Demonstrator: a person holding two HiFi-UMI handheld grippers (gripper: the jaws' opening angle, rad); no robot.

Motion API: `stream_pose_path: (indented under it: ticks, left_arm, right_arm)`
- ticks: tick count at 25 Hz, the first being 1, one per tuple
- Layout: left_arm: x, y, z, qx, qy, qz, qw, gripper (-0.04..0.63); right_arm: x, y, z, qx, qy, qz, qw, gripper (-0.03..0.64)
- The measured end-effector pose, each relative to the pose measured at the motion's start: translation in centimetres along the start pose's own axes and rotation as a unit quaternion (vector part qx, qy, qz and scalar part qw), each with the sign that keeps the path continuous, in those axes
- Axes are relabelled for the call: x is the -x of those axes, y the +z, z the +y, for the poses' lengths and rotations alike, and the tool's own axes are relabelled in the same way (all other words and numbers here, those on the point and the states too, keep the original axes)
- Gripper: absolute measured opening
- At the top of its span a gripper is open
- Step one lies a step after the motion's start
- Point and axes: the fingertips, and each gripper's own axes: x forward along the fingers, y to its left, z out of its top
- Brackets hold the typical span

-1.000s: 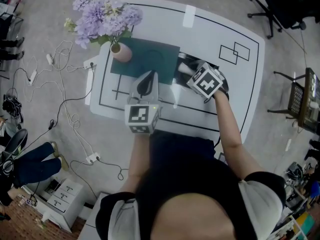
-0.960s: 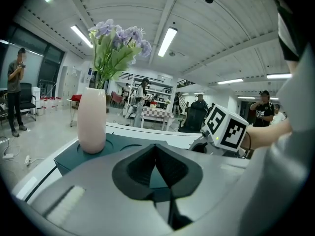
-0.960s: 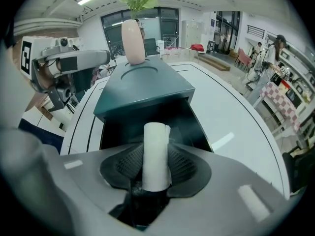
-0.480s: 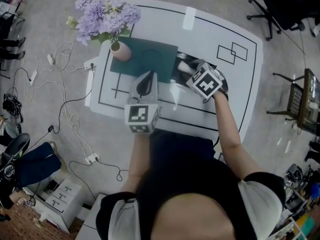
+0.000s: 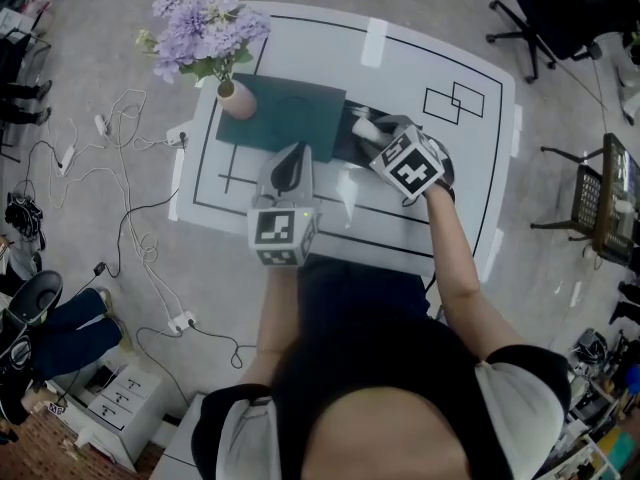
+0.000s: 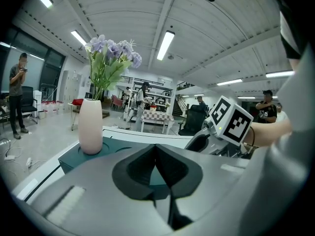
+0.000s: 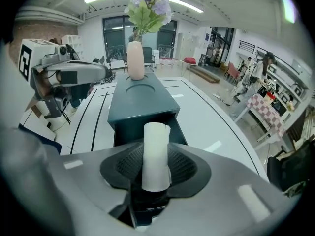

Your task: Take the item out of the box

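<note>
White roll (image 7: 156,151) pinched in right tongs (image 7: 156,173), long axis pointing away toward teal box (image 7: 142,100); left tongs (image 6: 157,173) pressed together, empty.

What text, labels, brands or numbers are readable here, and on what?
No readable text anywhere.
Cube on left gripper, cube on right gripper: square marker patterns only, no letters.
Table: black lines and rectangles, no writing.
Teal box, white cylinder, vase: no markings visible.
Background room: too small to read.

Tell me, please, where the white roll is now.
In the right gripper view, the white roll is clamped in the right gripper, over the open drawer of the dark teal box.
</note>
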Motion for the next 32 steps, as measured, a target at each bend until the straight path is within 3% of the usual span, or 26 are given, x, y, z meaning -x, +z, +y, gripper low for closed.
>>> stream_pose_path:
  ticks: [22, 28, 32]
  left_arm:
    - [3.2, 1.4, -3.9, -0.020, -0.014, -0.025, 0.9994, 0.011]
    - [3.9, 2.0, -4.8, -0.024, -0.019, -0.034, 0.9990, 0.011]
    - [4.4, 2.5, -5.6, -0.024, -0.024, -0.039, 0.9987, 0.011]
  right_arm:
    - [7.1, 0.6, 1.2, -0.035, -0.056, -0.086, 0.994, 0.146]
    - [9.4, 0.8, 0.9, -0.075, -0.099, -0.137, 0.983, 0.146]
    - [10.8, 0.8, 1.1, -0.126, -0.098, -0.178, 0.971, 0.146]
